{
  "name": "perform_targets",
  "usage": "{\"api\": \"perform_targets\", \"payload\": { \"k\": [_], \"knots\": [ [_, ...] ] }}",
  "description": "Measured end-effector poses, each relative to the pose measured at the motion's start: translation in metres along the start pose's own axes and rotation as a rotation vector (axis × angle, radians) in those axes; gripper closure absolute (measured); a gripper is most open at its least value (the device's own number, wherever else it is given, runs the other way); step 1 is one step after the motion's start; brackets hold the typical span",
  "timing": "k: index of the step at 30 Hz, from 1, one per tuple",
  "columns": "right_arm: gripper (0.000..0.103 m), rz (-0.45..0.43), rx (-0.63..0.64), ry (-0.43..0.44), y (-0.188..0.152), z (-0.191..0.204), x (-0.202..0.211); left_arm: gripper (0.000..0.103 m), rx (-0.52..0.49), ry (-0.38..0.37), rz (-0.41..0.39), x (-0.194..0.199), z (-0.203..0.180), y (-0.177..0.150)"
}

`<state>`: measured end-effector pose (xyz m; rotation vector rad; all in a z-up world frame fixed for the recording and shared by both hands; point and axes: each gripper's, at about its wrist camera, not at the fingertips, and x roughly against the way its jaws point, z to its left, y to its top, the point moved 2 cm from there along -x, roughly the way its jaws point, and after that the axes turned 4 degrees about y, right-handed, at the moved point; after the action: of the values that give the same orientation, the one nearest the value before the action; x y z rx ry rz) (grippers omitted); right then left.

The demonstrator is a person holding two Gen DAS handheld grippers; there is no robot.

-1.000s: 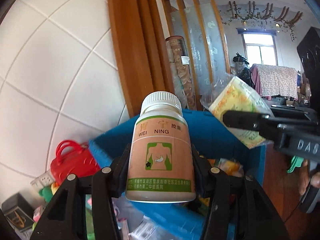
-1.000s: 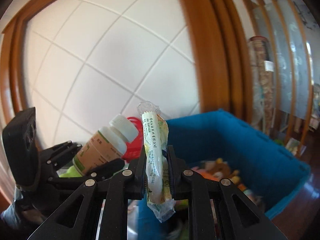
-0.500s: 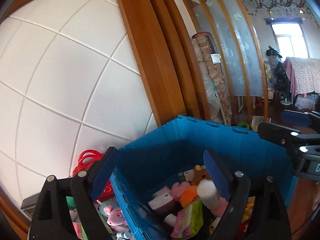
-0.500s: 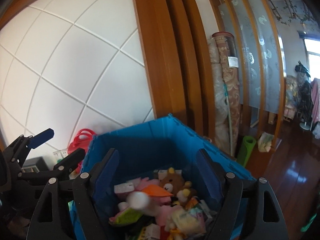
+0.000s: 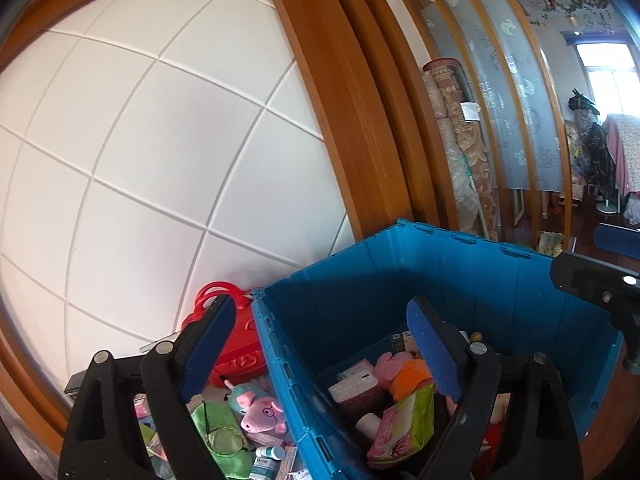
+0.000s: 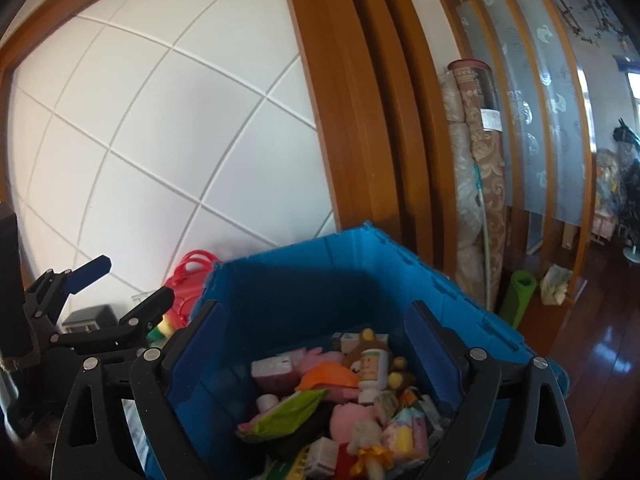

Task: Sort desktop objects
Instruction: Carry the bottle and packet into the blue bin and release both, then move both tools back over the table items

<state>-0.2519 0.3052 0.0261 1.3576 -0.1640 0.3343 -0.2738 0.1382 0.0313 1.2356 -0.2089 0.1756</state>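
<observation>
With both the left gripper (image 5: 320,344) and right gripper (image 6: 312,344) spread wide and empty above the blue bin (image 5: 472,256), best to swing back over its left rim toward the pig plush (image 5: 260,406) and small bottle (image 5: 270,452) lying outside, clear of the red bag (image 5: 236,344)

Bottle (image 6: 373,372) among toys in bin (image 6: 460,296); handbag (image 5: 236,344) left, against wall (image 5: 140,140).

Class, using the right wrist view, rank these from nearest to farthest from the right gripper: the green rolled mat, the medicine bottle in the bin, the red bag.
1. medicine bottle: in the blue bin, between the open right gripper fingers.
2. red bag: left, behind the bin.
3. green rolled mat: far right, on the floor.
</observation>
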Motion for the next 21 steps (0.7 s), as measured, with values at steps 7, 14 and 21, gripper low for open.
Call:
{"api": "perform_targets", "payload": {
  "k": [7, 14, 21],
  "knots": [
    [0.006, -0.008, -0.007, 0.068, -0.009, 0.007, 0.009, 0.015, 0.019, 0.089, 0.003, 0.012, 0.017, -0.017],
    [0.004, -0.003, 0.015, 0.149, -0.020, 0.034, 0.015, 0.015, 0.058, 0.167, 0.045, 0.024, 0.056, -0.058],
    [0.004, 0.026, 0.090, 0.286, -0.035, 0.099, 0.018, 0.015, 0.078, 0.316, 0.113, 0.045, 0.142, -0.130]
  ]
}}
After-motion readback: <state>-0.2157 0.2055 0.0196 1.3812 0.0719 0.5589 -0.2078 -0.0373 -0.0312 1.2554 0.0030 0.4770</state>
